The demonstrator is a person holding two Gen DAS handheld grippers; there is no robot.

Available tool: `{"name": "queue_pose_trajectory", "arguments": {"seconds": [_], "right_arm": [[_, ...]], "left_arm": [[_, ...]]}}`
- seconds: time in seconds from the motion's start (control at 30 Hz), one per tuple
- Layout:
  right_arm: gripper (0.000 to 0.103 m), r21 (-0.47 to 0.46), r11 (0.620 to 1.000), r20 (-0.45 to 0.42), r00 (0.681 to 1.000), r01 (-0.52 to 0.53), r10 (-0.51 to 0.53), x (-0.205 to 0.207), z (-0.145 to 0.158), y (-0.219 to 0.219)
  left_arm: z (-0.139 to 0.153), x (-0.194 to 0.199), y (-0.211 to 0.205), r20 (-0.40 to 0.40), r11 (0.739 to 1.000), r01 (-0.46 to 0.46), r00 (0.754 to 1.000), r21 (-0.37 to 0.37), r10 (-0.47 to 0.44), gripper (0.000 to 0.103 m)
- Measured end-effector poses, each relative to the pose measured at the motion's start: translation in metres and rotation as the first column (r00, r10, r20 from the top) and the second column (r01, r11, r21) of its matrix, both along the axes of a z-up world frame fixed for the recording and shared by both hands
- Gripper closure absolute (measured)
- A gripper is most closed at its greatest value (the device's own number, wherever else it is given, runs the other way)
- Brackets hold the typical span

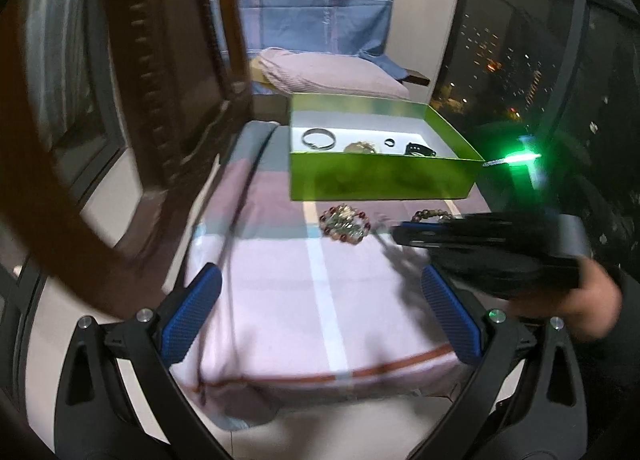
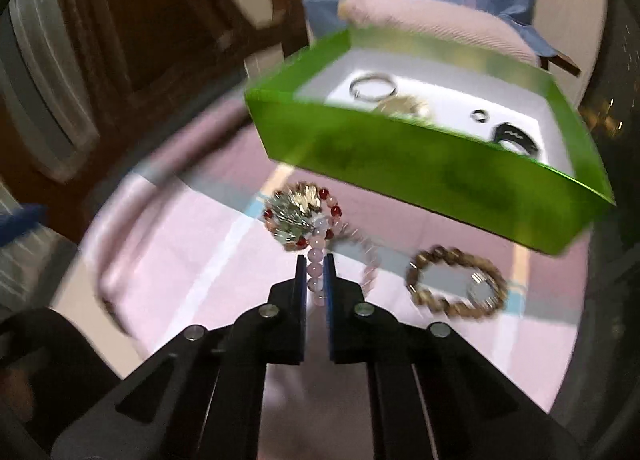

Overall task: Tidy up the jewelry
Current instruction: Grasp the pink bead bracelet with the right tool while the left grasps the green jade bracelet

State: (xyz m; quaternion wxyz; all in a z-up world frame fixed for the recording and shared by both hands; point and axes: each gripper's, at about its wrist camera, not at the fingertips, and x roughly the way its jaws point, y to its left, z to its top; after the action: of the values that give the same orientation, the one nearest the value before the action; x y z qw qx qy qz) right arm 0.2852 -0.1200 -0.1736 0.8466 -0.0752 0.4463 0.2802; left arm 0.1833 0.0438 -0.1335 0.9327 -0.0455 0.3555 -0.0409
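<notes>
My right hand-held gripper [image 2: 315, 266], low middle of right view: pads squeezed almost together on pink bead bracelet [image 2: 316, 280]. Bracelet lies on pink cloth [image 2: 180, 260], far end touching shiny bead cluster [image 2: 302, 216]. I pinch one side so whole loop can lift, I think. Green box [image 2: 420, 176], upper right, open top, ready for drop; silver bangle [image 2: 373, 86], small ring [image 2: 479, 115], black piece [image 2: 516, 137] already inside. Brown bead bracelet [image 2: 456, 286] waits on cloth, right of pink one. My left hand-held gripper [image 1: 320, 320], bottom of left view: wide apart, holding nothing, kept back out of way.
</notes>
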Motion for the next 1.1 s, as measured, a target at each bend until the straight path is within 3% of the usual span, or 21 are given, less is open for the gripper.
{"name": "queue_pose_trajectory", "arguments": {"seconds": [0.13,0.23,0.37,0.57,0.93,1.1], "right_arm": [[0.095,0.176,0.981,0.03,0.996,0.076,-0.083,-0.03,0.035,-0.053],[0.095,0.247,0.962,0.022,0.992,0.114,-0.123,-0.045,0.045,-0.083],[0.095,0.255,0.958,0.029,0.989,0.134,-0.146,-0.059,0.046,-0.103],[0.095,0.268,0.956,0.029,0.991,0.116,-0.129,-0.072,0.045,-0.113],[0.095,0.278,0.956,0.033,0.994,0.094,-0.107,-0.079,0.05,-0.114],[0.095,0.27,0.957,0.038,0.993,0.101,-0.115,-0.08,0.052,-0.116]], "left_arm": [[-0.008,0.036,-0.016,-0.012,0.997,0.077,0.997,-0.005,-0.077,0.006],[-0.021,0.066,-0.031,-0.047,0.993,0.118,0.992,0.002,-0.118,0.016],[-0.042,0.095,-0.052,-0.099,0.989,0.148,0.984,0.019,-0.146,0.032],[-0.067,0.119,-0.052,-0.171,0.995,0.098,0.981,0.015,-0.094,0.053],[-0.083,0.127,-0.039,-0.223,0.998,0.068,0.973,0.007,-0.065,0.093],[-0.067,0.112,-0.035,-0.187,0.998,0.068,0.98,0.0,-0.067,0.094]]}}
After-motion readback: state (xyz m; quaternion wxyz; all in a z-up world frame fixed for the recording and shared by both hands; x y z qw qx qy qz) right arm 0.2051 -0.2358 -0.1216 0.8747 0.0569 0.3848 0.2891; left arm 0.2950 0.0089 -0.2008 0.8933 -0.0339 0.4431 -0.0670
